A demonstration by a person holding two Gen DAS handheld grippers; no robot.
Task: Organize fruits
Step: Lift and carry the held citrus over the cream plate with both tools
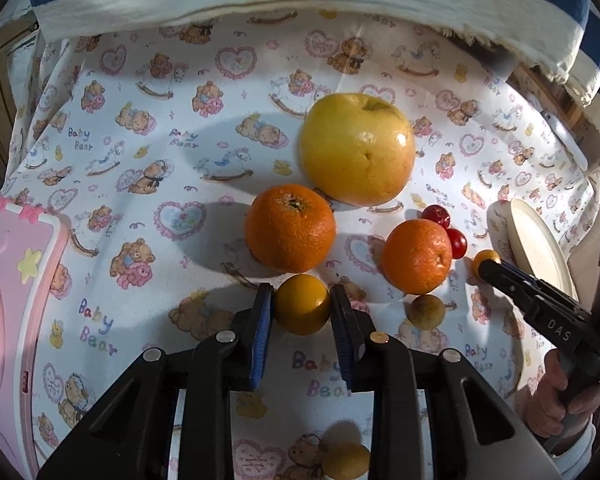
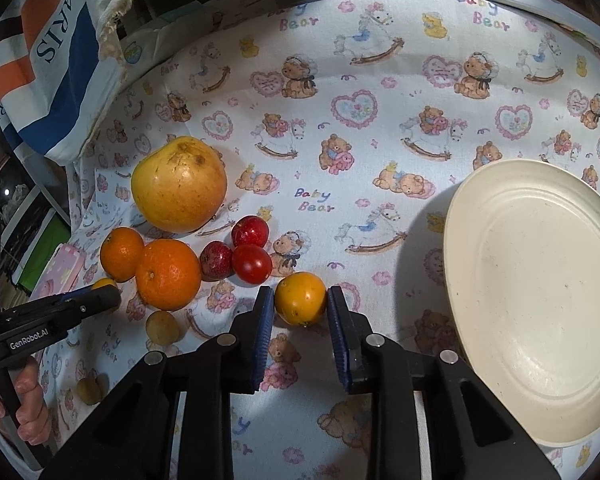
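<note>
Both tongs (image 1: 302, 304) (image 2: 300, 304) angled down — each clamping a yellow fruit (image 1: 302, 304) (image 2: 300, 298)

Small yellow-orange fruit (image 1: 302, 304) clamped between the left gripper (image 1: 302, 302) pads, resting on the cloth. Twin fruit (image 2: 300, 298) pinched by the right gripper (image 2: 298, 300), dark speck near its base. Beyond the left gripper — two oranges (image 1: 290, 228) (image 1: 417, 256), then a big yellow apple (image 1: 357, 149). Red fruits (image 2: 251, 263) just ahead-left of the right gripper; cream plate (image 2: 540, 300) to its right — bare.
</note>
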